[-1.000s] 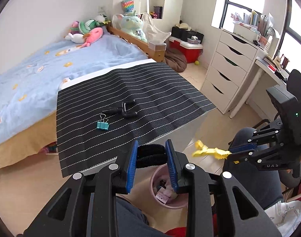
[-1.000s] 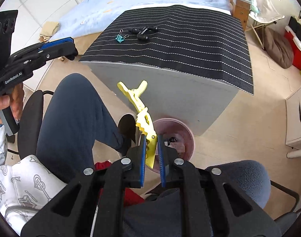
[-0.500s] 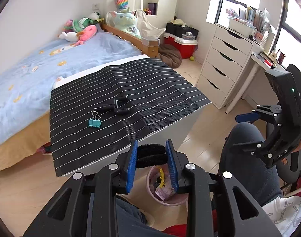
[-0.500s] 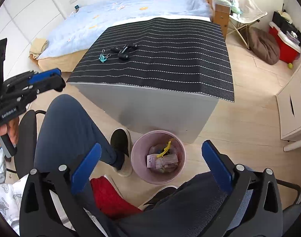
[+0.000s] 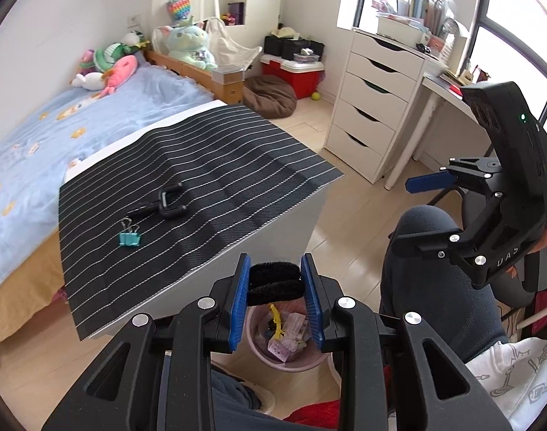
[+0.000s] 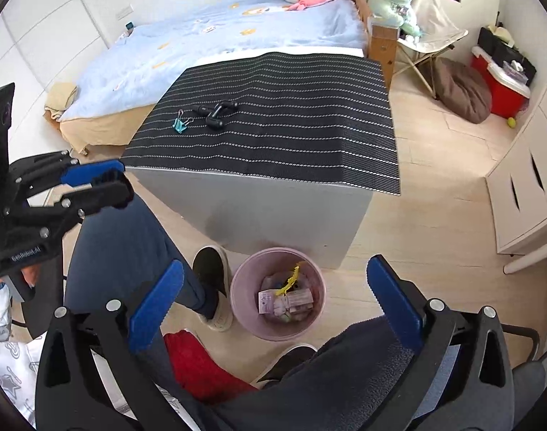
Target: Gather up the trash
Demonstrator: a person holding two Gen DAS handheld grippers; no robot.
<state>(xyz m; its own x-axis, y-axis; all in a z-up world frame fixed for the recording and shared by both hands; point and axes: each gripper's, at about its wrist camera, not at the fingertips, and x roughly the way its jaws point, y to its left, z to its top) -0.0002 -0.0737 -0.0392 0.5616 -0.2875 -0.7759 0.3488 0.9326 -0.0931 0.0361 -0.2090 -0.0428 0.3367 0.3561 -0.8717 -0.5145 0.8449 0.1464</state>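
- Left wrist view: my left claw (image 5: 276, 298) is closed on a fuzzy black strip (image 5: 275, 282), pinched between its blue pads near the tips; the strip spans the narrow gap.
- Directly below that claw stands a round pink plastic waste bin (image 5: 259, 350) on the pale wooden floor, with paper scraps inside.
- Yellow plastic clip (image 5: 275, 319) lies in the bin among the scraps.
- Right wrist view: my right claw (image 6: 273, 296) stands spread as wide as it goes, blue pads far apart, nothing between them. It points down over the same bin (image 6: 316, 318); the yellow clip (image 6: 291, 282) rests inside against the far wall, on top of folded paper.
- Grey bench (image 6: 273, 212) sits just behind the bin, topped with a black mat with white stripes (image 6: 291, 122) that overhangs its front edge.
- On the mat, well apart from the bin: a teal binder clip (image 6: 181, 124) and, just beside it, a black Y-shaped plastic tool (image 6: 216, 112). Same pair in the left view: binder clip (image 5: 130, 237), tool (image 5: 164, 205).
- My legs in dark blue trousers (image 6: 126, 248) flank the bin; one black shoe (image 6: 210, 276) is on the floor just left of it.
- Bed with light blue cover (image 6: 209, 46) lies behind the bench.
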